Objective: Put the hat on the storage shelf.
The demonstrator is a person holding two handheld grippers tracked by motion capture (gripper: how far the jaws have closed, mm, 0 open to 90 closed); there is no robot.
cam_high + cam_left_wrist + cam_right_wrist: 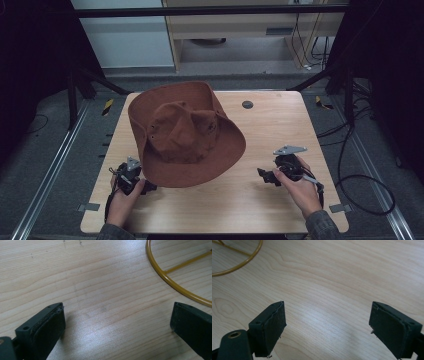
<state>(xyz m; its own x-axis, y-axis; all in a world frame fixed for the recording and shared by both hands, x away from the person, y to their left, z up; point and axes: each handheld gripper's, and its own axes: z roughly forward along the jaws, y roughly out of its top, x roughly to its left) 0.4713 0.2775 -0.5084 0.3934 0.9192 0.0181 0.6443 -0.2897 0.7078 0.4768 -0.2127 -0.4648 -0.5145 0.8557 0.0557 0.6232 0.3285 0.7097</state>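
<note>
The high camera sat above the person's side and looked forward and down at the whole wooden table (270, 150) from far off. The left gripper camera looked along its own jaws, very close to the wood (100, 290). The right gripper camera did the same (332, 285). Both close views showed part of a yellow wire ring (160, 272) (242, 263) lying on the table

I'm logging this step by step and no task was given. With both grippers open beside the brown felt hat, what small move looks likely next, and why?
Probably the left gripper eases forward to take the near brim of the brown felt wide-brimmed hat. Its jaws stand open right at the brim edge, while the right gripper, also open, sits apart over bare wooden table. This is only a guess.
</note>
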